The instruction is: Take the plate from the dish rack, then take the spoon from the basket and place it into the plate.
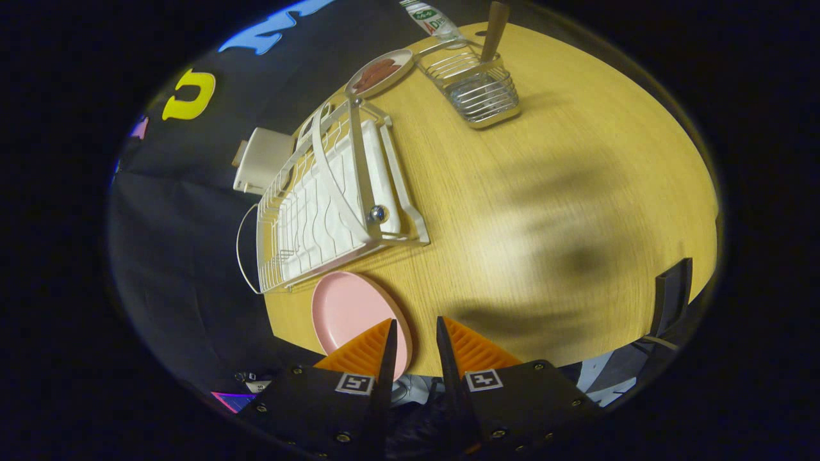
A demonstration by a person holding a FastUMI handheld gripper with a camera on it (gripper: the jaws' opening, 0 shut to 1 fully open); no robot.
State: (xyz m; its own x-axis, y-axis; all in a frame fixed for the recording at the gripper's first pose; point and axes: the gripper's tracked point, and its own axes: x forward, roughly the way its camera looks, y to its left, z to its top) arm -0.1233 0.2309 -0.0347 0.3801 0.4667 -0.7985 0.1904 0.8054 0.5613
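Though jaws apart, empty: plate (349, 310) beside dish rack (327, 205).

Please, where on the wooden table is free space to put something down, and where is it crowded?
The broad bare stretch of the round wooden table lies between the white dish rack, the wire basket holding a wooden-handled utensil, and the open gripper. It is crowded around the rack: the pink plate sits beside its near corner, a small dish at its far end.

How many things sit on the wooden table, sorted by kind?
Plates: 2, a pink plate and a small plate
Dish rack: 1
Wire basket: 1
Spoon: 1
Bottle: 1
Total: 6
Gripper open, above the table.
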